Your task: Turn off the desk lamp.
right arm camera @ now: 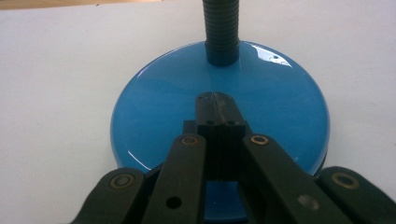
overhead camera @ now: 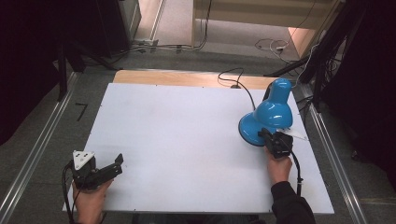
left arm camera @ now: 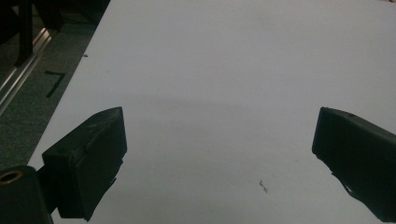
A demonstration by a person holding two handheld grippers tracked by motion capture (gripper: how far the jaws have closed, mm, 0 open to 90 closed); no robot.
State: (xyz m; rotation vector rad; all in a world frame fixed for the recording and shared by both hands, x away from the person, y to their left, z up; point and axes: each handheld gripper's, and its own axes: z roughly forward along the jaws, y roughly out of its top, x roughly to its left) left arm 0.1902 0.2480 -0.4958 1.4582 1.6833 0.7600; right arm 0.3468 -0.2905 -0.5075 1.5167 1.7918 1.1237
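My right tongs sit at the near edge of the blue desk lamp, which stands at the far right of the white table, close to its right edge. In the right gripper view the two jaws are pressed flat together with nothing between them, and their joined tip lies over the top of the lamp's round blue base, pointing at the black ribbed neck that rises from the middle of it. I cannot tell from here whether the tip touches the base or hangs just above it. From the high view the lamp's shade leans over the base toward me, and a black cord runs from the lamp off the far edge of the table. A small white tag lies just beside my right tongs, on the side toward the table's right edge.

My left tongs are well apart from the lamp, at the near left corner of the table, held in my left hand. In the left gripper view its jaws stand wide open over bare white table, with nothing between them. The grey three-cornered plate on top faces up.
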